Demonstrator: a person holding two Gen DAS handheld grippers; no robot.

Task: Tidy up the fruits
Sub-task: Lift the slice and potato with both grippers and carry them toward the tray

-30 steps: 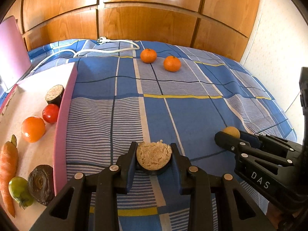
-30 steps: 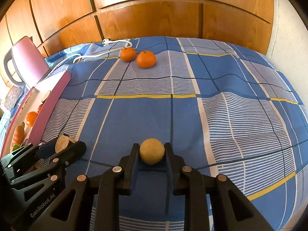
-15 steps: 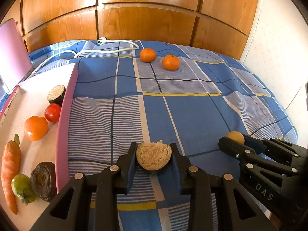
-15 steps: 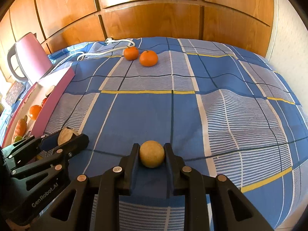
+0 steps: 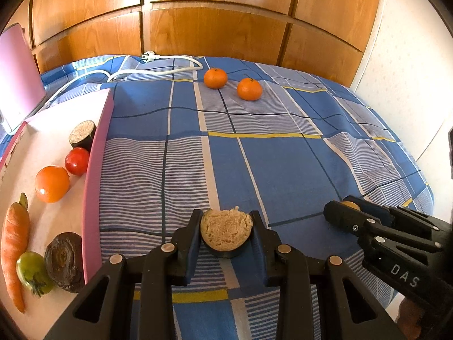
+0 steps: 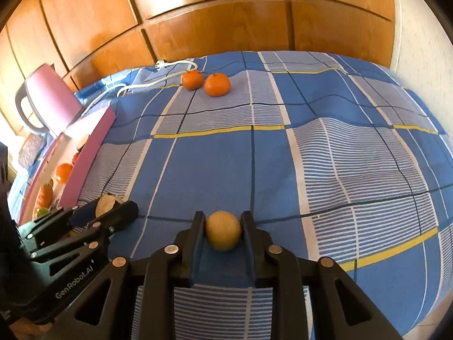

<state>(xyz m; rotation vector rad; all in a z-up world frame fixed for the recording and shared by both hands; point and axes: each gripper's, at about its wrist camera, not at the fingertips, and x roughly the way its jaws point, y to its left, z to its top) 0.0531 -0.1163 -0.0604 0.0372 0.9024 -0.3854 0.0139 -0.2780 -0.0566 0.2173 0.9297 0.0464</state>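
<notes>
Two tangerines beside white cable

Blue checked bedspread with yellow stripes, two orange mandarins, pink tray, black tongs

Your left-wrist view, checked bedspread as the dial. At 12 o'clock: two tangerines side by side, apart, with a power cable behind them towards 11. At 9 o'clock: a tray on the bedspread; in it, far to near, you have an eggplant piece, tomato, orange, carrot, beet half and unripe tomato. At 6: a cut eggplant half. At 4: a round fruit.
</notes>
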